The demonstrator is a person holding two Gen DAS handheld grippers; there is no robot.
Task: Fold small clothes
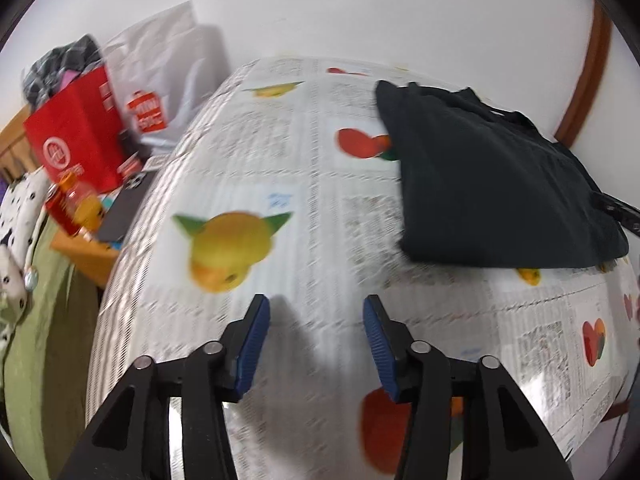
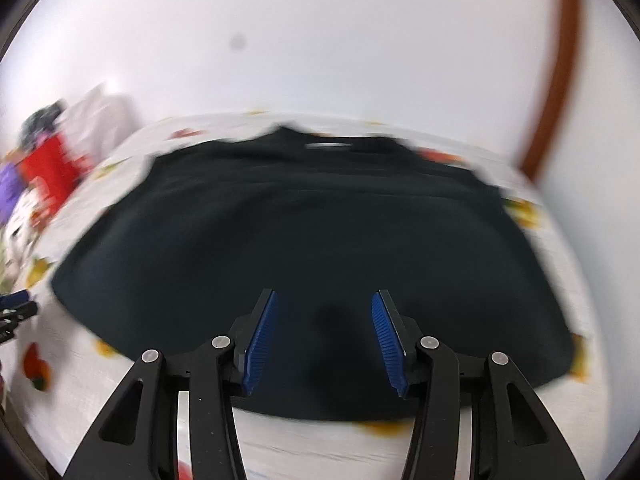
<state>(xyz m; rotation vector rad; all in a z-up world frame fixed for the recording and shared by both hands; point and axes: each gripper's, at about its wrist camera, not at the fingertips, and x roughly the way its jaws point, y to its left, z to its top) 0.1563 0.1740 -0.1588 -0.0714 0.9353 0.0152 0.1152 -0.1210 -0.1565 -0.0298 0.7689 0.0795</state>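
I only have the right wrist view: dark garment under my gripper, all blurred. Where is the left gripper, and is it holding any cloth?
Observer: The left gripper is open with nothing between its pads; below it is only the printed tablecloth.
Operator: Is it over the garment at all?
Observer: No. In the left wrist view the dark garment lies ahead and to the right of it, flat on the tablecloth.
Operator: Anything loose trailing off the garment?
Observer: A dark strap sticks out from its right side.
Operator: What is beyond the table's left edge?
Observer: A red paper bag and a white plastic bag.
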